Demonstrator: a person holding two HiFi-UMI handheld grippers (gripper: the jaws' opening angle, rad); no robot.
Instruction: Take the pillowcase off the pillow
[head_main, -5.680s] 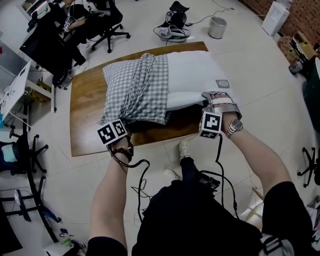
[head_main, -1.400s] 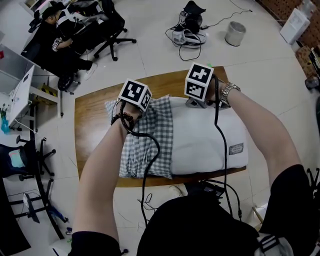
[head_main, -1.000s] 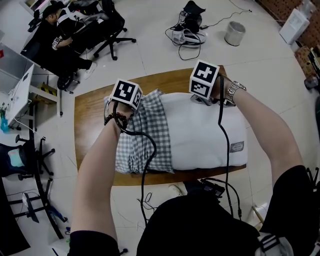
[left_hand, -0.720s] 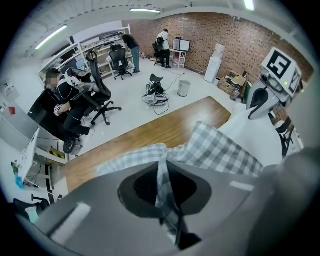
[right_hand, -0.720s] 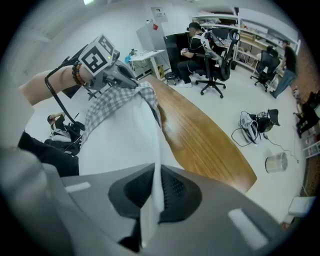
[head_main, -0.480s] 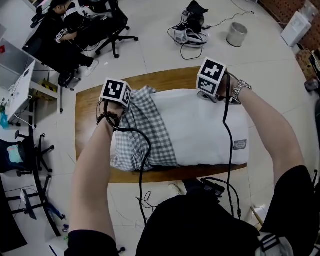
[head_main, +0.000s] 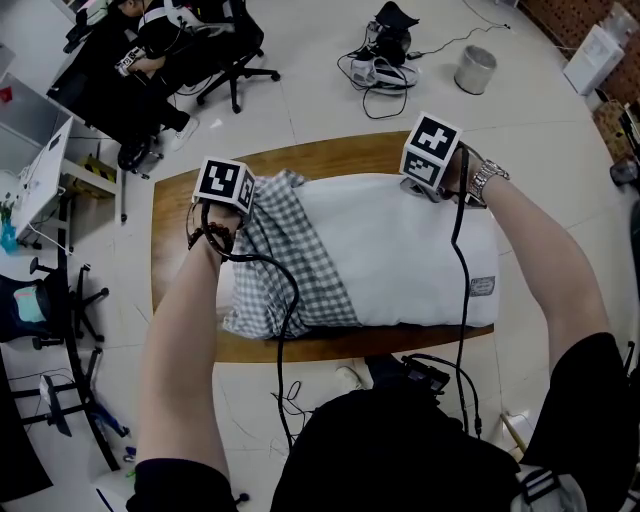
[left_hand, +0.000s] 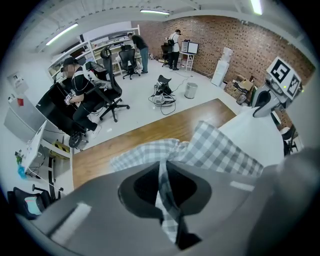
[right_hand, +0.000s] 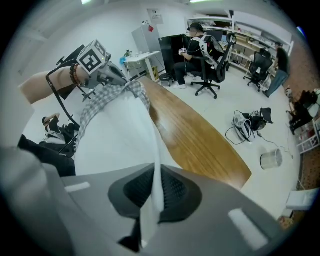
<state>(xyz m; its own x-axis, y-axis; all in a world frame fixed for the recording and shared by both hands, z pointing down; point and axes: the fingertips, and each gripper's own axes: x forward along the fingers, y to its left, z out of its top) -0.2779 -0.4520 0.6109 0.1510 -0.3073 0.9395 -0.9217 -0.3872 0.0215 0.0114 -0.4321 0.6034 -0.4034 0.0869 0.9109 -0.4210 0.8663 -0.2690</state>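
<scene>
The pillowcase (head_main: 295, 265) has little grey and white checks, the pillow (head_main: 410, 255) is plain white, the table (head_main: 170, 230) is shiny brown wood, the floor (head_main: 300, 100) is pale whitish grey, and the bin (head_main: 476, 68) is grey.

A wooden counter (head_main: 178, 290) with rounded corners is seen from above, its grain running lengthwise. A white pillow (head_main: 410, 250) is laid along it and covers the middle and the right part of the top; the pillow's right end is brought about level with the counter's right edge. A grey-and-white checked pillowcase (head_main: 290, 265) is gathered in folds over the pillow's left end, and its loose hem is spread on the wood at the near left. A small label (head_main: 483, 286) is seen near the pillow's near right corner. Bare wood is left as a wide band on the left and as narrow strips along the near and far edges.
</scene>
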